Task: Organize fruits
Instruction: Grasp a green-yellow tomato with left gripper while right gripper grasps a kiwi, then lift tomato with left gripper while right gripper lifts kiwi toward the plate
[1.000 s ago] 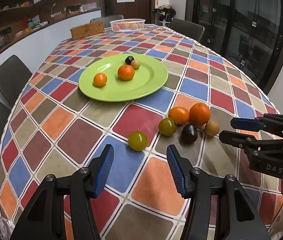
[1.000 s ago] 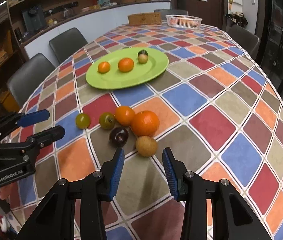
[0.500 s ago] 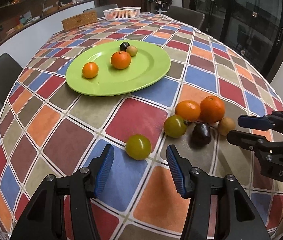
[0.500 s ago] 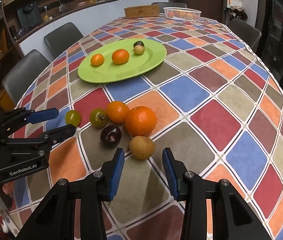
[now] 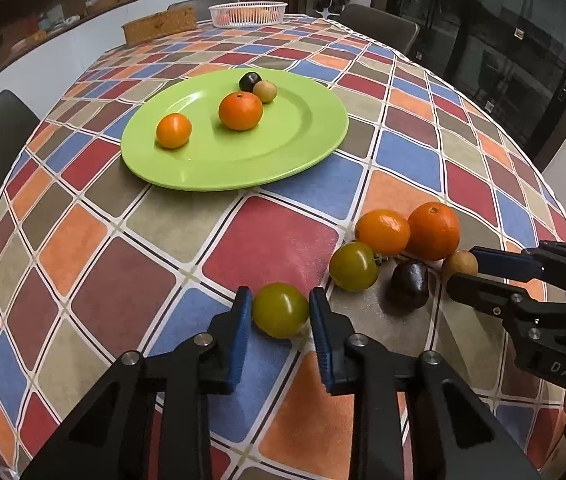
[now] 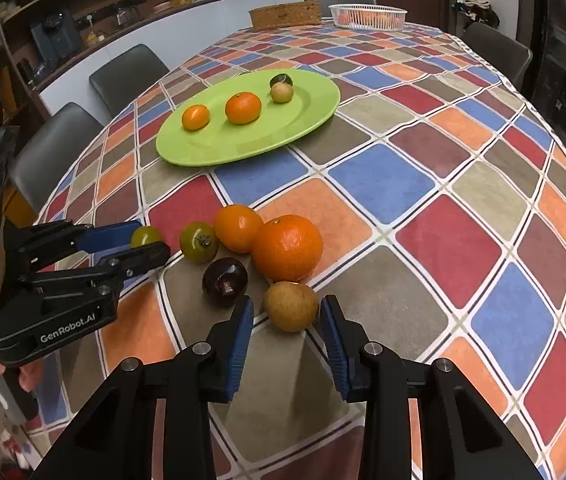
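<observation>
The left gripper (image 5: 281,310) is pinching a green tomato (image 5: 280,310) on the checkered tablecloth (image 5: 275,236), its jaws having just closed. The right gripper (image 6: 289,314) is flanking a tan fruit (image 6: 291,306); contact is unclear, jaws also just narrowed. Both fruits are lying short of the green plate (image 5: 303,152).

Round lime-green plate (image 5: 211,168); bench cloth (image 5: 275,232) chequered red, blue, orange, taupe, brown; beside plate, yellow-green tomato (image 5: 280,310); black tongs, blue pads (image 5: 239,332).

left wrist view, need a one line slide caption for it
Left gripper closed on a green tomato on the checked tablecloth, with the green plate of four fruits beyond.
</observation>
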